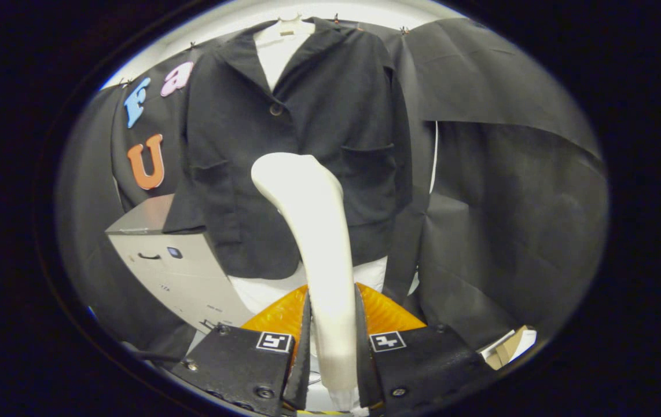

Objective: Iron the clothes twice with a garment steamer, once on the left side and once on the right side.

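Jaws clamp white steamer (313, 243); black jacket (296, 145) hangs beyond, seemingly smooth.

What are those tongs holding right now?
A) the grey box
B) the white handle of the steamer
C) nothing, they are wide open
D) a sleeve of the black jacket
B: the tongs are shut on the white steamer, both fingers pressing on its handle, and its head rises in front of the hanging black jacket; the grey box stands apart beside the jacket.
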`<state>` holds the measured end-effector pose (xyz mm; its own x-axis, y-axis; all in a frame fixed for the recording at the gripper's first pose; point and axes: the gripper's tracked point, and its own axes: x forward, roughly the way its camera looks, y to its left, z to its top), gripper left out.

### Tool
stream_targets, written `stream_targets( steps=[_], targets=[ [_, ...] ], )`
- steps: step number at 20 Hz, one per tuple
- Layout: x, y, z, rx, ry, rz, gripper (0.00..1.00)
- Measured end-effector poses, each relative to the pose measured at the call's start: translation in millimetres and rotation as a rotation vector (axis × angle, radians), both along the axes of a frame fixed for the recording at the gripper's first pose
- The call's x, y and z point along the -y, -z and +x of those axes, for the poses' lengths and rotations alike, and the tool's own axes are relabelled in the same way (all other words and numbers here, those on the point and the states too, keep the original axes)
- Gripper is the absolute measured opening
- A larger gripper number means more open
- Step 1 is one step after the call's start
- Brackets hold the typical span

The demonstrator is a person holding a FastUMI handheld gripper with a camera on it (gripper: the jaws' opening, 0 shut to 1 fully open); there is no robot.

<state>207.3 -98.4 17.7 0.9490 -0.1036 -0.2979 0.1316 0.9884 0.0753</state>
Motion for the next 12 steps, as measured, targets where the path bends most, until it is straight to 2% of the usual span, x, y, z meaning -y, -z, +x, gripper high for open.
stream_targets(
  steps=[8,12],
  targets=[
    [-53,-16,-118,0.092,0.008,-0.001,0.36],
    [-81,-14,-167,0.118,-0.023,-0.008,0.36]
  ],
)
